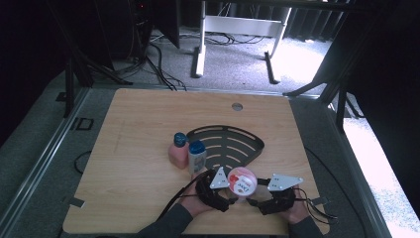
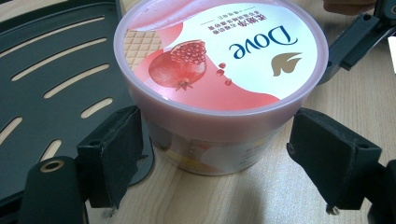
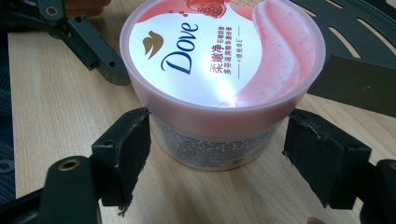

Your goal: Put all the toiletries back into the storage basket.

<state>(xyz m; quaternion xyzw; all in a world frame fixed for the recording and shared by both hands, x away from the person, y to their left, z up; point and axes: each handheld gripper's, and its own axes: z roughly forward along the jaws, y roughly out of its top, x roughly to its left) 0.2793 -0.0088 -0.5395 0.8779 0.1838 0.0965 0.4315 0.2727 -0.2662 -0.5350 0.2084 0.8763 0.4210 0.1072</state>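
Both claws, left [image 1: 224, 184] and right [image 1: 261, 187], spread around my tub [image 1: 241, 181] on the counter [image 1: 133, 148]; probably ungripped, rack [image 1: 229, 144] placement pending.

Grey sleeves [image 1: 171, 220] are worn, and black grippers [image 1: 218, 191] are topped by grey three-cornered plates [image 1: 283, 181], with black cables [image 1: 171, 206] trailed behind.

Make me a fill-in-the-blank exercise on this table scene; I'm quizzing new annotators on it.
1. The round pink-lidded Dove tub stands on the ____ table.
2. The fruit pictured on its lid is a ____.
3. The left tool and right tool both have jaws standing ____ around the tub.
4. The black slotted tray lies ____ the tub in the high view.

Missing words: wooden; pomegranate; open; behind
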